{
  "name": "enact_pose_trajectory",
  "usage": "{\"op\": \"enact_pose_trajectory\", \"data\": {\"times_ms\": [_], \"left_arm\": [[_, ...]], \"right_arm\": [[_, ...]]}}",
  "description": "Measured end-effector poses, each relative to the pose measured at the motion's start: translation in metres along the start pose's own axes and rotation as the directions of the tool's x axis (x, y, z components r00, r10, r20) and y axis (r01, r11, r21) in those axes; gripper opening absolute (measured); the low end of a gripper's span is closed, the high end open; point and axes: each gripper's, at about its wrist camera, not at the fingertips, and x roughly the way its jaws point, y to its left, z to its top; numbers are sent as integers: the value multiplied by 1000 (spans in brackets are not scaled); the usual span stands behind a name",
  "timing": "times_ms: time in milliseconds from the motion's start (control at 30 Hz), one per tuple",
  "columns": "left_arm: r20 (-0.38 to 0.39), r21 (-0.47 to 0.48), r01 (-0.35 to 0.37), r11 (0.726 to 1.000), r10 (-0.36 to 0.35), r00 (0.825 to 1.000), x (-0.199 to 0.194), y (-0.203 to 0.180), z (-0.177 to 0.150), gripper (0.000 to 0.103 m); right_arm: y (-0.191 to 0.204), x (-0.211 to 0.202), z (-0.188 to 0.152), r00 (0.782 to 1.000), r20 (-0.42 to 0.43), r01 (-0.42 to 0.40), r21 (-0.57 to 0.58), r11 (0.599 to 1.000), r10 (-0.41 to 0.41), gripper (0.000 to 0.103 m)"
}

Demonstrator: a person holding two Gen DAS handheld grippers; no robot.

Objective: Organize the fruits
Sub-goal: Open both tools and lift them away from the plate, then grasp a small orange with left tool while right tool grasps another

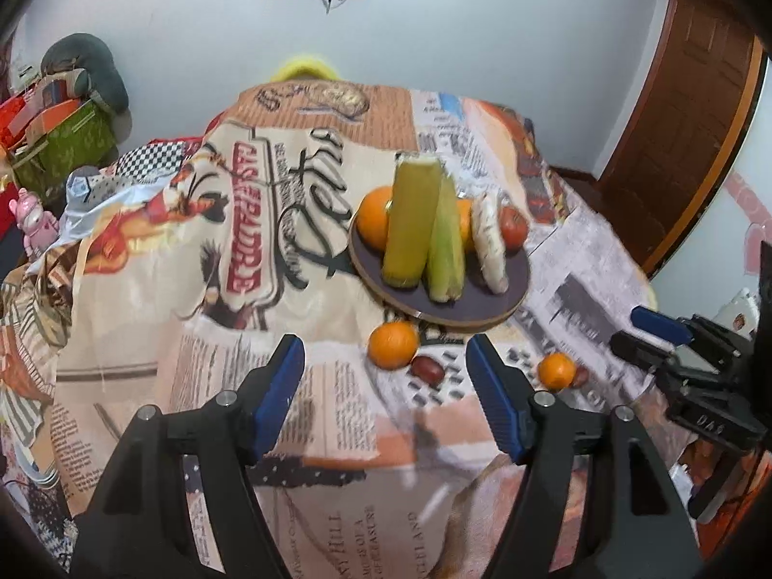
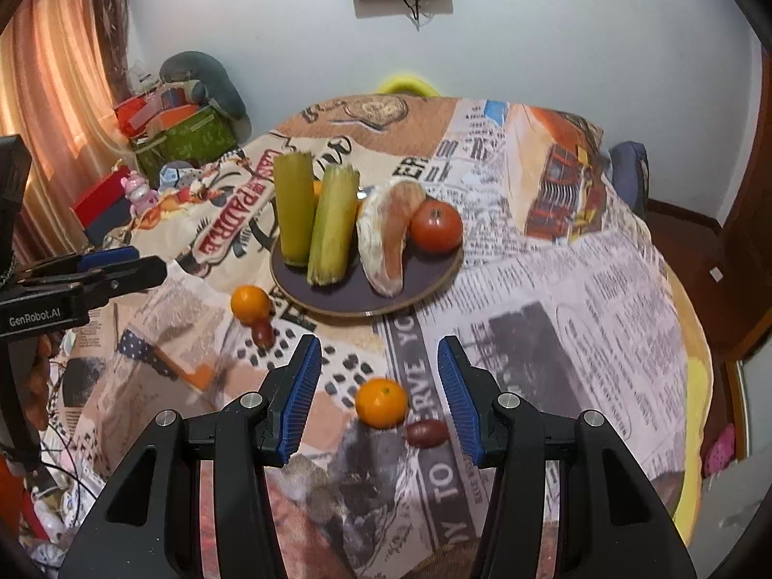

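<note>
I have two loose tangerines to gather, and I judge both light, round and apt to roll, with a soft peel that bruises under a hard pinch, so I would take each across its widest girth. The near tangerine [image 2: 381, 403] lies on the cloth-covered tabletop [image 2: 579, 289] at about 6 o'clock from the plate [image 2: 434, 280], with a dark red date [image 2: 427, 433] just beside it; the far tangerine [image 2: 250, 305] sits at 8 o'clock, close to the plate rim, with another date [image 2: 263, 333] touching or nearly so. My right gripper [image 2: 379, 379] hovers over the near one, jaws apart, holding nothing. My left gripper [image 1: 386, 376] hangs above the far tangerine [image 1: 392, 343], jaws wide apart and empty. The plate already carries corn [image 2: 333, 227], a peeled pomelo wedge [image 2: 386, 241] and a tomato [image 2: 435, 226].
</note>
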Motion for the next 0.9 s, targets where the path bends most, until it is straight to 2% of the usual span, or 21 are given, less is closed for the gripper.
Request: {"op": "enact_pose_trajectory", "data": {"times_ms": [333, 500, 667, 767, 833, 900], "left_arm": [[-81, 36, -21, 999, 24, 996, 38, -6, -18, 69], [-106, 22, 5, 1000, -3, 994, 59, -5, -15, 69], [-126, 29, -5, 1000, 8, 992, 78, -6, -9, 69], [-139, 18, -36, 999, 38, 990, 89, -4, -5, 69], [-145, 10, -27, 1000, 29, 989, 95, -4, -3, 59], [-152, 7, -14, 1000, 14, 988, 100, -5, -1, 54]], "right_arm": [[-4, 24, -17, 998, -63, -19, 13, 1000, 19, 47], [-3, 39, -24, 994, -105, -38, -1, 999, 38, 47], [-7, 53, -29, 988, -144, -49, -10, 999, 47, 47], [-9, 54, -30, 989, -138, -54, -18, 998, 51, 46], [-10, 55, -29, 988, -140, -61, -21, 998, 58, 43], [-10, 55, -29, 989, -139, -65, -31, 997, 60, 39]]}}
